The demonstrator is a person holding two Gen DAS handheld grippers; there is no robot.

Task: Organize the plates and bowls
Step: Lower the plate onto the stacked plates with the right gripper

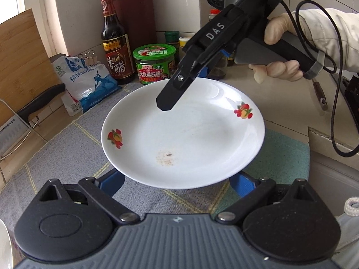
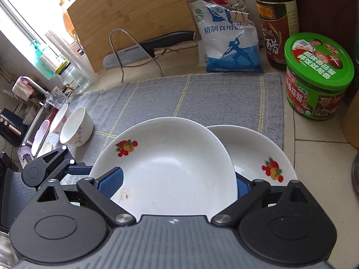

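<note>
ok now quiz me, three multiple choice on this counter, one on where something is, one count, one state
1. Where is the knife?
A. on a plate
B. in the wire rack in front of the cutting board
C. in the sink

2. How many fruit-patterned plates show in the right wrist view?
A. one
B. two
C. four

3. What state is the upper plate in?
A. spotless
B. cracked in half
C. marked with a speckled brown smear

Answers:
1 B: the knife lies across the wire rack, with the cutting board behind it.
2 B: the upper plate overlaps the lower plate, and no third one shows.
3 C: the smear sits near its rim.
</note>
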